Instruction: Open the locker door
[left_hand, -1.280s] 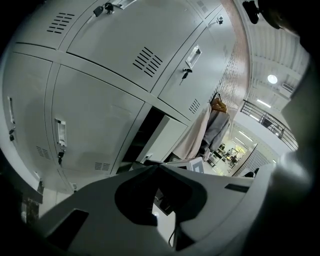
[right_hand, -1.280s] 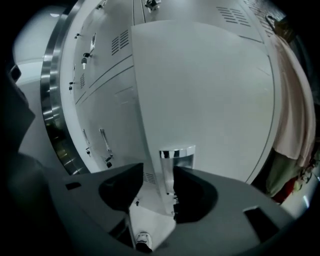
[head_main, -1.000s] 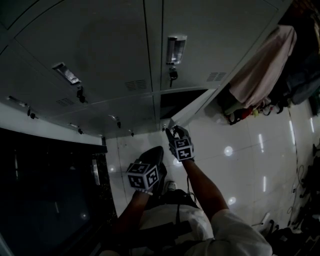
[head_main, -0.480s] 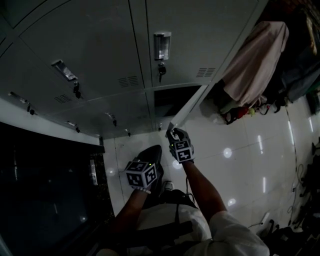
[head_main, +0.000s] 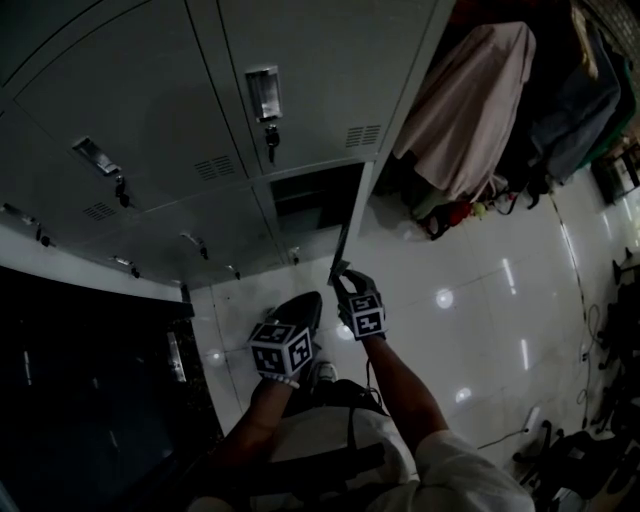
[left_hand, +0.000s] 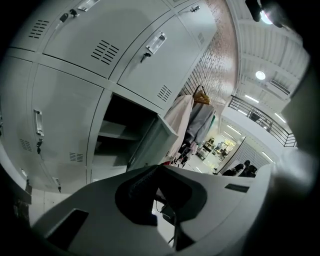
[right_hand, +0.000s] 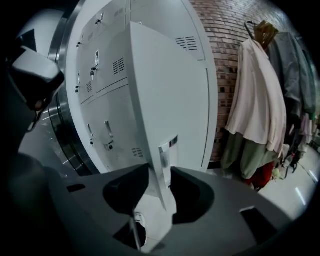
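The right gripper (right_hand: 160, 176) has its jaws, just now closing, clamped on the free edge of the locker door (right_hand: 170, 100) that stands between them, seemingly to swing it wider, while the left gripper (left_hand: 160, 170) hangs alongside, jaws together and empty.

Pale coat (head_main: 470, 105) hangs before brick wall (right_hand: 226, 35)
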